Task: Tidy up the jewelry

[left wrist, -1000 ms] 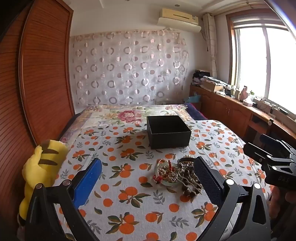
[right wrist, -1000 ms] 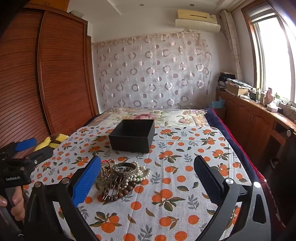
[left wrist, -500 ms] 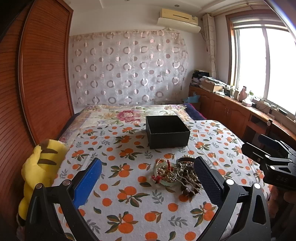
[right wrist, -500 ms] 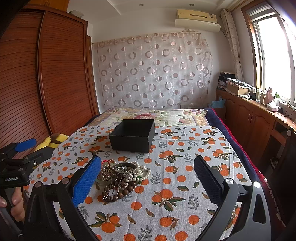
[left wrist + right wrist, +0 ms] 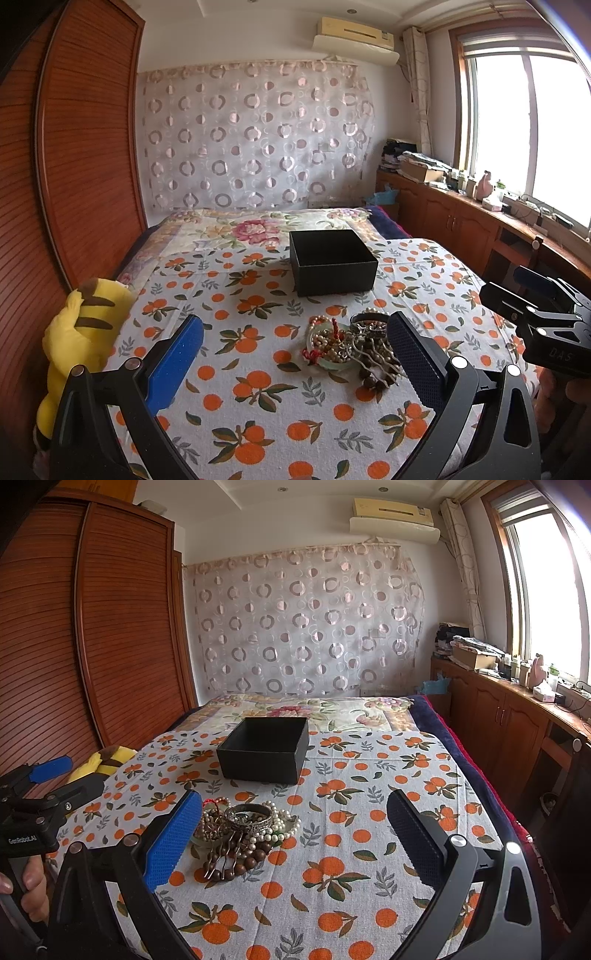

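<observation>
Both handheld tools hang over the bed with their jaws spread wide and nothing between them. The left gripper [image 5: 295,350], black-framed with blue padded fingers, hovers above the white cloth printed with oranges and green leaves [image 5: 258,391]. A tangled heap of jewelry [image 5: 351,347] lies just ahead of it, toward its right finger: pearl strands, a red cord, a silver bangle, a wavy metal hair fork and brown wooden beads, all piled on a small pale dish. That finger overlaps the heap's edge in the left wrist view; whether it touches I cannot tell.

The right gripper [image 5: 291,834] is of the same build and equally agape. From it the heap sits ahead and to the left, close beside its blue left finger [image 5: 173,842], with the bangle on top and the wooden beads spilling toward the tool.

Farther ahead of both tools, well beyond the heap, stands an open square black cardboard box [image 5: 266,753] on the same cloth. A yellow plush toy with brown stripes [image 5: 81,332] slumps off to the left gripper's left side, against the reddish slatted wooden wardrobe [image 5: 74,166]. A hand [image 5: 33,890] grips the left tool's handle at the edge of the right wrist view.
</observation>
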`<state>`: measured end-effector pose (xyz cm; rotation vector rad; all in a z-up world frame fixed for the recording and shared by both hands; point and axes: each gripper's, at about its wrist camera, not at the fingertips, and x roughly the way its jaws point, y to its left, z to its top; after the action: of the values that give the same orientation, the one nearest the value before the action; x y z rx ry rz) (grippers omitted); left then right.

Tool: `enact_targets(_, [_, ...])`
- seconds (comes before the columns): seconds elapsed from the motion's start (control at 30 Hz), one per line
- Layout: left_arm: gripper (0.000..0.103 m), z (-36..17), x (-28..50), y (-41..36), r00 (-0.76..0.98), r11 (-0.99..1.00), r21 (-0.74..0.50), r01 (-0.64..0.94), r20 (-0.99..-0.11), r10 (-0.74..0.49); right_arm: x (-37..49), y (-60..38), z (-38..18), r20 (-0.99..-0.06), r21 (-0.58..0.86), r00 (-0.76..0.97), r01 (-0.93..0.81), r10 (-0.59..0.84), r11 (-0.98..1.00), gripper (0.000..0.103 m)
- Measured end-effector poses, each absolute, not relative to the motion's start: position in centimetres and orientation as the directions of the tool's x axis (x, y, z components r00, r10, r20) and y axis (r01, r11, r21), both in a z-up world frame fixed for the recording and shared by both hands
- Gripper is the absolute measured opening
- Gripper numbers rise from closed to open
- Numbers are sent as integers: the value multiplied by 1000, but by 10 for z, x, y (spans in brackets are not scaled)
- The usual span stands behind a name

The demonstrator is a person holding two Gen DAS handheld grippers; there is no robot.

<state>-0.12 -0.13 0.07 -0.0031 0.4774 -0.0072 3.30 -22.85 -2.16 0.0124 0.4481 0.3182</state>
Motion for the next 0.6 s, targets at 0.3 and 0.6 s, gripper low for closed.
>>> enact_targets(0.3, [96, 1, -1, -1, 888, 1000, -5, 7, -459, -8, 32, -228, -20, -424, 81, 853, -300, 305, 950, 101])
enact_targets(0.6, [96, 1, -1, -1, 889, 1000, -6, 7, -458, -9, 31, -229, -20, -424, 81, 853, -299, 304, 951, 101])
